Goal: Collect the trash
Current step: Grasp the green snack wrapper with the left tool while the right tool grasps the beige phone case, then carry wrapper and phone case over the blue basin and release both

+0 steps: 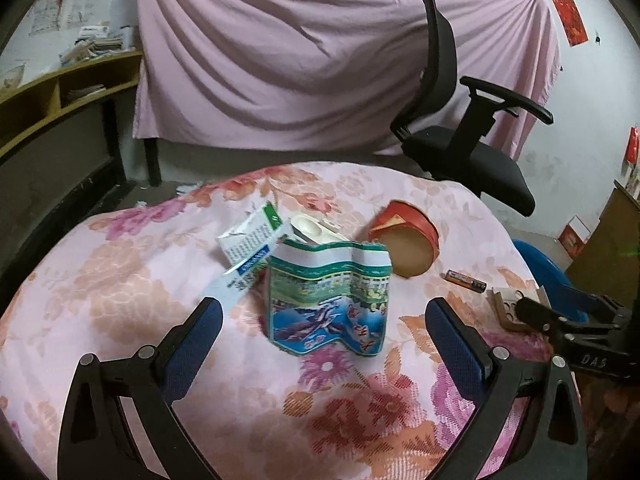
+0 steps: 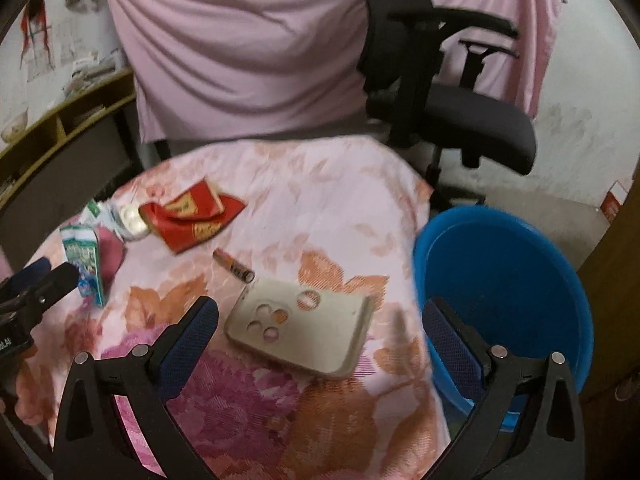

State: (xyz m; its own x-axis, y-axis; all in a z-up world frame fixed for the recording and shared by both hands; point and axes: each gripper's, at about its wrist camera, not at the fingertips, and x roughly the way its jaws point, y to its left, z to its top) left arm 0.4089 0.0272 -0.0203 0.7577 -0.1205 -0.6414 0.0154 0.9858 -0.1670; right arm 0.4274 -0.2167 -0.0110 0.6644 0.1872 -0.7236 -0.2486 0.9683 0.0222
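Both wide open, your left gripper [image 1: 324,312] frames the crumpled carton [image 1: 330,300] and your right gripper [image 2: 320,312] the phone case [image 2: 300,330] beside the blue bin [image 2: 508,280]; close squarely across each.

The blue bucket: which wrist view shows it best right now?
The right wrist view. The blue bucket shows its rim and open inside beside the table edge, near the open right gripper. The left wrist view catches only a blue sliver behind that gripper.
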